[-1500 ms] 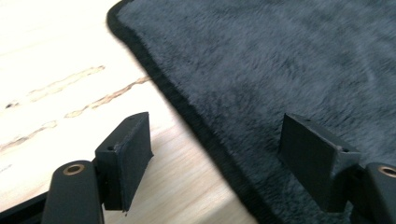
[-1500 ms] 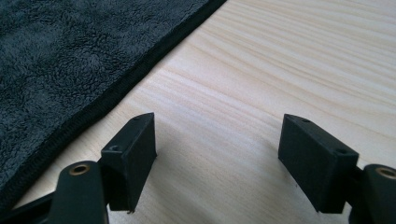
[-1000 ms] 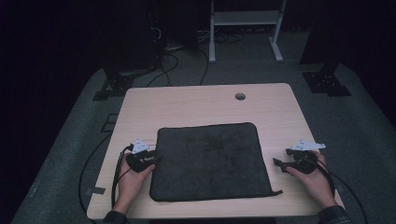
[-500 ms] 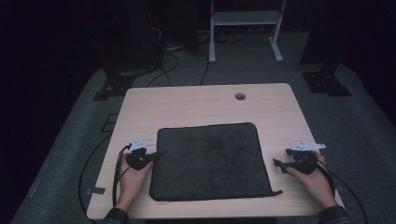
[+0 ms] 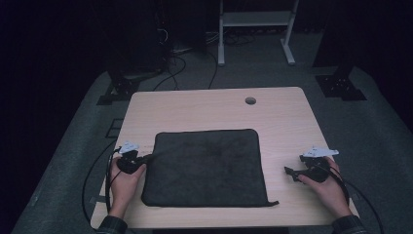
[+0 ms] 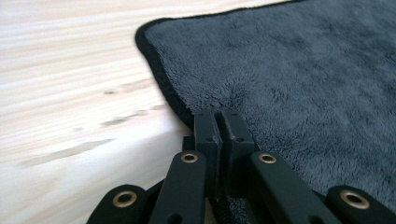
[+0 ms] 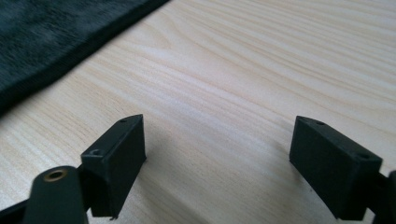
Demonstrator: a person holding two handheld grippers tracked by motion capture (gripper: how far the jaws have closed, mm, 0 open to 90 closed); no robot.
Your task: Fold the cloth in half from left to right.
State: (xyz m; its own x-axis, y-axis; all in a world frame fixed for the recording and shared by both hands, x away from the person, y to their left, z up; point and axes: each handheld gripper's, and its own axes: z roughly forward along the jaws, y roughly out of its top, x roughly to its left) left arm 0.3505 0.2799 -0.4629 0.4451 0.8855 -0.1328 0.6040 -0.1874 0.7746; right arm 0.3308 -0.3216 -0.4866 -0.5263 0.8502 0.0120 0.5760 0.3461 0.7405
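A dark towel lay flat on the near half of the tabletop, its left edge beside the left hand and its right edge well apart from the right hand. The left tongs were pressed together on the towel's left edge, pinching the hem; the pile puckered just ahead of the fingertips. In the high view the left tongs met the towel partway along that edge, nearer its far corner. The right tongs stood wide apart over bare wood, nothing between them, their jaws having just been opening; the towel's edge lay beyond them. In the high view the right tongs pointed toward the towel without touching it.
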